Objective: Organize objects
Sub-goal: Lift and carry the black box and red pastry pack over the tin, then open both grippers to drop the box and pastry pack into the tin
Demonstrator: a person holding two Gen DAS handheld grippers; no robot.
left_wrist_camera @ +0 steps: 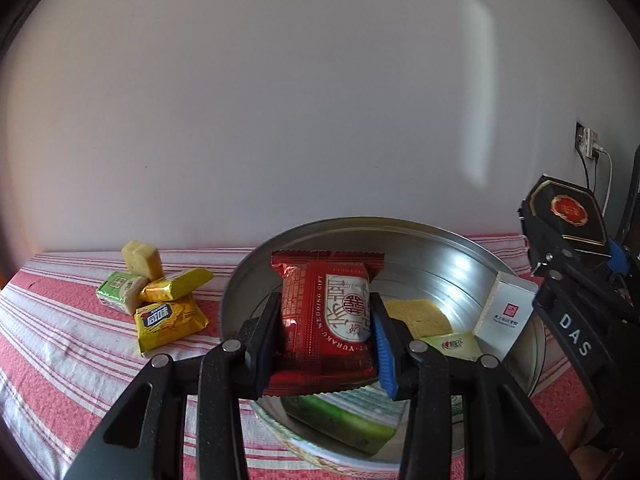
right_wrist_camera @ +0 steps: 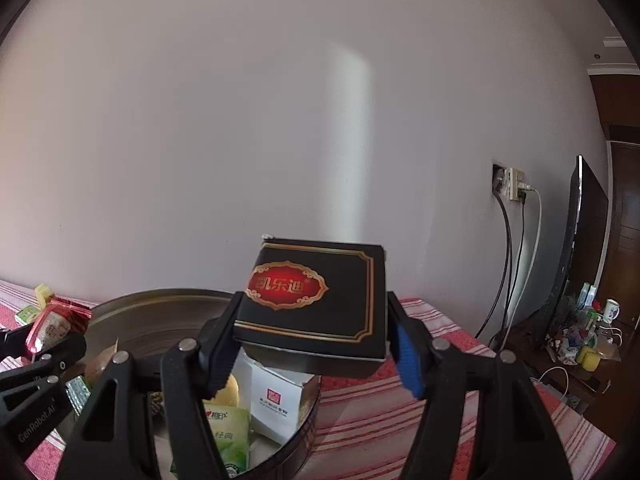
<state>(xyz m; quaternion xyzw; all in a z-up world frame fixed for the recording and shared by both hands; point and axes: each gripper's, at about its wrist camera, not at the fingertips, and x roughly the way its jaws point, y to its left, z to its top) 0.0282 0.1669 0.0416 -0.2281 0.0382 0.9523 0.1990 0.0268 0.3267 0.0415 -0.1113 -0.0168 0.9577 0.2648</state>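
On the far left of the striped cloth (left_wrist_camera: 60, 344), a small heap of snacks (left_wrist_camera: 156, 300) (a yellow cube, a green-wrapped piece and two yellow packets, touching one another) lies just beside the round metal tin (left_wrist_camera: 400, 236), not yet sorted. Next comes the left gripper (left_wrist_camera: 326, 344), pinching a red packet (left_wrist_camera: 328, 320) by its two side edges and holding it upright over the tin, clear of the green packets and the white box (left_wrist_camera: 504, 316) already lying inside. To set it down well, I would lower it flat into the bare stretch of the tin floor rather than drop it on edge, and only then part the fingers, since a foil wrapper like this probably slides. Further right, the right gripper (right_wrist_camera: 312, 344) clamps a black box (right_wrist_camera: 312, 300) by its sides, tilted, above the tin's right rim. The white box stands directly beneath it, so it should go down beside that box or squarely on top; the two grippers are near each other, so placing one item at a time seems safer.
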